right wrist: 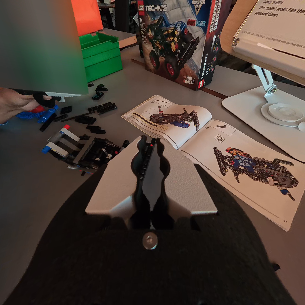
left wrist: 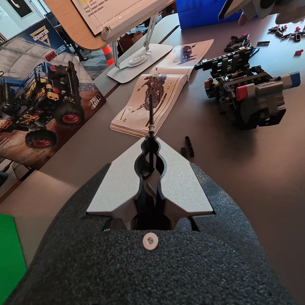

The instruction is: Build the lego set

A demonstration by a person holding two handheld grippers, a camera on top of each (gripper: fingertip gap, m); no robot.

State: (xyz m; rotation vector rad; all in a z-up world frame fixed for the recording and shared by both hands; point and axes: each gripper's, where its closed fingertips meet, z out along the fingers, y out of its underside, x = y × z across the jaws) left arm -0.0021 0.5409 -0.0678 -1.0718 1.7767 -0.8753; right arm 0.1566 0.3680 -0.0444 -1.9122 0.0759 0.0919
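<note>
On the grey bench (left wrist: 214,181), the left gripper (left wrist: 150,140) has its fingers closed narrowly on a thin black axle (left wrist: 151,112), which stands up past the fingertips and carries a small pale bushing (left wrist: 151,126) just above them. Beyond the axle lies the open instruction booklet (left wrist: 148,102), and to its right the partly built black and grey model (left wrist: 244,92) rests on the bench with a red and a blue piece at its near end. A short black beam (left wrist: 189,146) lies just right of the left fingertips. The set's box (left wrist: 38,92) stands at the left, and a white document stand (left wrist: 138,66) sits behind the booklet. In the right wrist view, the right gripper (right wrist: 149,140) has its fingers closed on a long black perforated beam (right wrist: 146,158) held lengthwise between them. The model (right wrist: 85,153) lies to the left of these fingers, with loose black parts (right wrist: 92,118) scattered behind it and green bins (right wrist: 102,56) farther back. A hand (right wrist: 18,102) shows at the left edge, over blue parts (right wrist: 44,114).
</note>
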